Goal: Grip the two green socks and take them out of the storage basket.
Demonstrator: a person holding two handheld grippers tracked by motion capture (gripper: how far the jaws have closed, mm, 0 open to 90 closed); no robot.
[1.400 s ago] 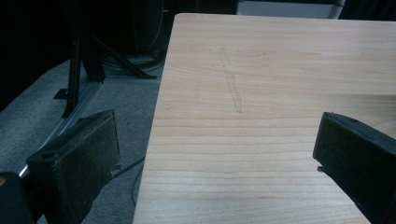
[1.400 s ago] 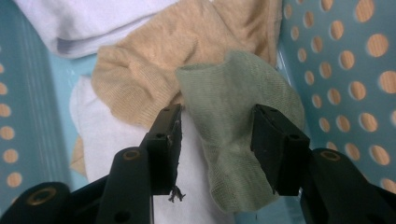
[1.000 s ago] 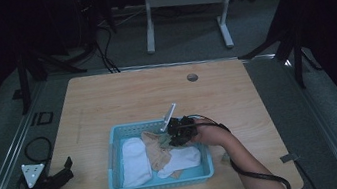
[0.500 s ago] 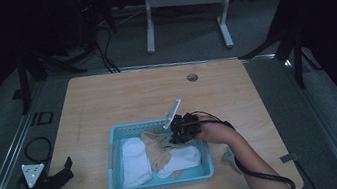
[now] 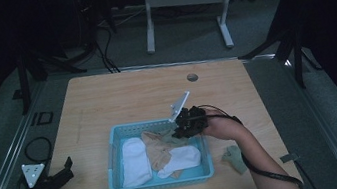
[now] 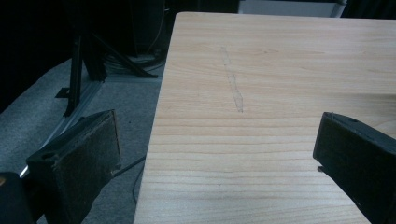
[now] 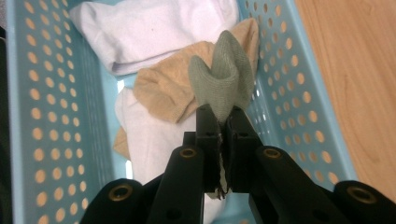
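Tabletop is light wood, with a small round hole near its far edge.

Blue perforated basket sits toward your near edge, about centre. Inside it: one white sock along the left side, a tan sock in the middle, and a second white sock lying partly over the tan one toward the right.

Your right claw is over the basket's far right corner, jaws pressed together and pinching a grey-green sock. In the right gripper view the sock bunches up out of the jaws in a fold, hanging above the tan sock and just inside the basket's right wall. Can't tell if its free end touches the tan sock.

Another grey-green sock lies on the tabletop just right of the basket, beside your right forearm.

Your left claw rests at the near left edge of the tabletop, well apart from the basket. Jaws spread wide, nothing between them; the left gripper view has bare wood in the gap.
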